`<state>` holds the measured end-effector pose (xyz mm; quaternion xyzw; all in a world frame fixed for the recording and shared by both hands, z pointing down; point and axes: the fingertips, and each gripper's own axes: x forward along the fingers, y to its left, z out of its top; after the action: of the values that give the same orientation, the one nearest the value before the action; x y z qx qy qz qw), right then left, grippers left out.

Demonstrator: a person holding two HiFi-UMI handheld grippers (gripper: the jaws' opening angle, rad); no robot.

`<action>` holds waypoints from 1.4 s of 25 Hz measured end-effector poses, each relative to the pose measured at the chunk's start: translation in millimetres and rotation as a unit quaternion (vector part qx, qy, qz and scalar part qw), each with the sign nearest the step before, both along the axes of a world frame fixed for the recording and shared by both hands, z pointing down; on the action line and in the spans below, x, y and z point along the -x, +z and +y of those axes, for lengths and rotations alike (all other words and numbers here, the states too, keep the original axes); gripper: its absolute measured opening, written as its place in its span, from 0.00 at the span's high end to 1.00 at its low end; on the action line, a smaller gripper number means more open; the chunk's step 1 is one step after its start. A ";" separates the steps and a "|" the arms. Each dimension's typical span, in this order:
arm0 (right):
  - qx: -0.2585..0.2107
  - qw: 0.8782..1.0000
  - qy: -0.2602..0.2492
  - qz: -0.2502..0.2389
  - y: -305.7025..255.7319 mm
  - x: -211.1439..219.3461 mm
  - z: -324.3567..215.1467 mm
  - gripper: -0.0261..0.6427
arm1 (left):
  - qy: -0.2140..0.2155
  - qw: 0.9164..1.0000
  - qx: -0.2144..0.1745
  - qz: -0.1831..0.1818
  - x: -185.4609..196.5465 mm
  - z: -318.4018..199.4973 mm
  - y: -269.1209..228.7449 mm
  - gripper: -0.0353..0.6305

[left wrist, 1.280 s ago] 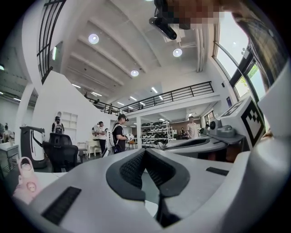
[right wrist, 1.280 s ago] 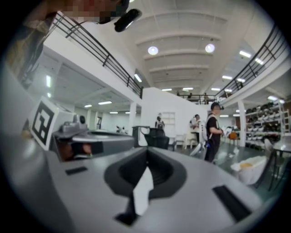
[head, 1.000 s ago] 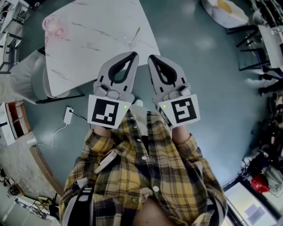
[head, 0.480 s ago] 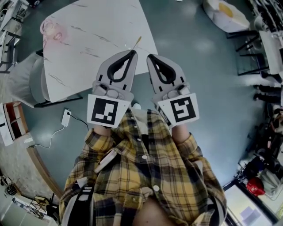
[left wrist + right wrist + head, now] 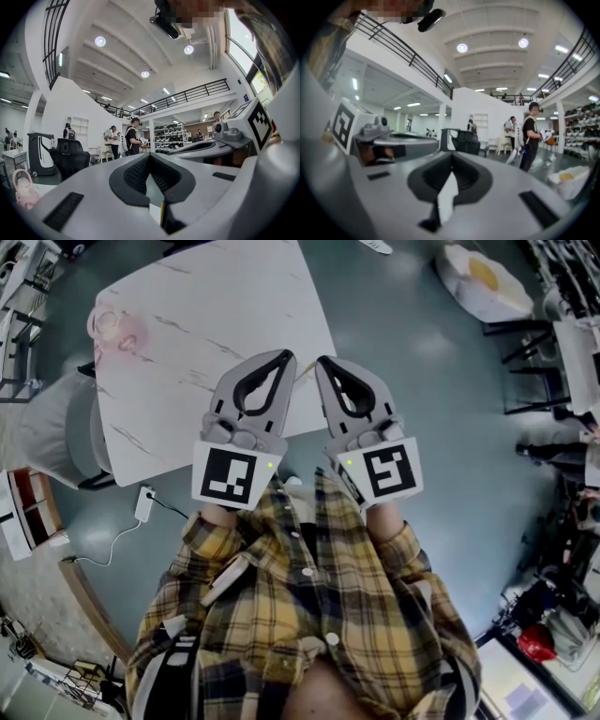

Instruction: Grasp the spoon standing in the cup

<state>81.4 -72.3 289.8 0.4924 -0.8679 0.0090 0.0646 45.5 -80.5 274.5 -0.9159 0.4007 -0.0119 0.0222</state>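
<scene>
In the head view both grippers are held side by side before my chest, over the near edge of the white marble table point(image 5: 187, 324). My left gripper point(image 5: 287, 356) is shut and holds nothing; so is my right gripper point(image 5: 322, 362). No cup or spoon shows in the head view; the left gripper covers that spot at the table's edge. In the left gripper view the jaws point(image 5: 150, 157) meet, and a thin yellow strip point(image 5: 162, 213), perhaps the spoon's handle, shows through the gap below them. In the right gripper view the jaws point(image 5: 452, 154) meet too.
A pink bottle point(image 5: 117, 329) stands at the table's far left corner. A grey chair point(image 5: 52, 427) sits left of the table, and a power strip with cable point(image 5: 143, 504) lies on the floor. A cushion point(image 5: 483, 277) lies at the far right. People point(image 5: 132, 136) stand far off.
The table has come nearer in the head view. The cup with the spoon, seen just beyond the left gripper's tip before, is now hidden behind it. Both grippers stay shut.
</scene>
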 end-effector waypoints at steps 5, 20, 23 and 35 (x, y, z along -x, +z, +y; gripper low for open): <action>0.001 1.000 0.005 0.011 1.3 8.5 -36.0 0.91 | 0.011 1.000 -0.003 -0.001 9.0 -36.1 0.3 0.92; 0.034 0.998 0.041 0.033 27.6 18.0 -79.7 0.91 | 0.057 0.998 0.019 0.001 27.7 -82.6 21.2 0.92; 0.038 0.998 0.041 0.032 31.1 19.0 -79.2 0.91 | 0.060 0.998 0.022 0.001 27.3 -83.7 24.4 0.92; 0.042 0.999 0.022 0.026 29.2 4.8 -79.4 0.91 | 0.047 0.999 0.021 -0.007 13.4 -86.8 32.5 0.92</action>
<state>76.7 -151.7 318.9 0.5079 -0.8540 0.0340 0.1079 32.1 -167.3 307.0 -0.9339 0.3567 -0.0258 0.0063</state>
